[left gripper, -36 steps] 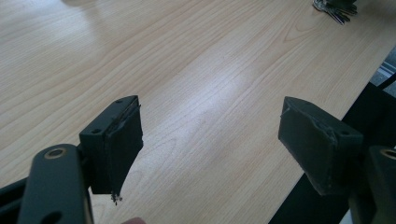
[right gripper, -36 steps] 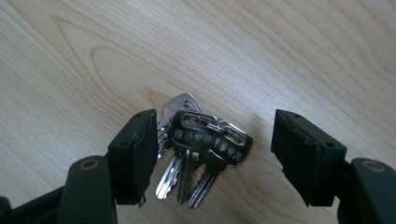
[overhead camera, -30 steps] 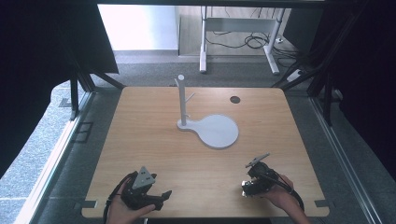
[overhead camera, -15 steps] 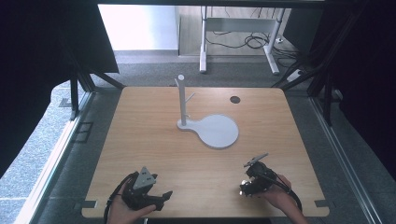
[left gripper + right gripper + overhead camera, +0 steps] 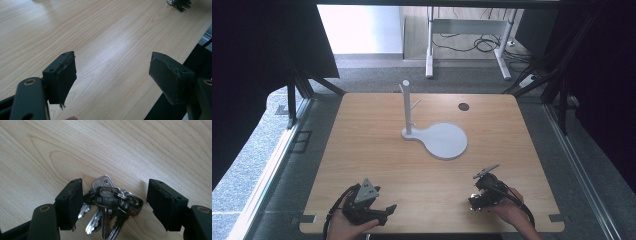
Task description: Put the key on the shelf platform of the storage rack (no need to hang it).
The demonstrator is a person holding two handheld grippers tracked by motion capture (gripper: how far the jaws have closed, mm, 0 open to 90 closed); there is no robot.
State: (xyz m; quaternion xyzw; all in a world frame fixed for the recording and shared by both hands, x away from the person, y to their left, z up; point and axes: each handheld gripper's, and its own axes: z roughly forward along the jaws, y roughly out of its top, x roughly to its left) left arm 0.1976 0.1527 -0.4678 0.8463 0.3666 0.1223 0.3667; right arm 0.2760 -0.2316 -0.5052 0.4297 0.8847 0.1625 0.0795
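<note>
Right tool point(image 5: 115, 202): released, jaws spread wide and set low over the desk, one on each side of the bunch of keys; neither jaw touches the keys in the right gripper view. In the high view the right tool point(image 5: 484, 192) sits near the front right edge of the desk, held by the person's right hand point(image 5: 507, 210).

Bunch of keys point(image 5: 111, 205): lies flat on the desk between the right tool's jaws, nearer the left jaw as that view shows it. Several silver keys and some with dark heads hang on one ring, blades fanned toward the bottom of the view. In the left gripper view the keys point(image 5: 180, 3) show far off at the upper right.

Left tool point(image 5: 112, 75): released, jaws wide apart with bare wood between them, grasping nothing. In the high view the left tool point(image 5: 372, 207) rests near the front left edge, in the person's left hand point(image 5: 344, 227), well apart from the right tool.

Desk point(image 5: 377, 145): light wood with a small dark hole point(image 5: 463, 106) toward the far right.

Stand point(image 5: 434, 137): white, with a round flat base and an upright post bearing a short side peg, at the middle of the desk's far half, well apart from both tools and the keys.
</note>
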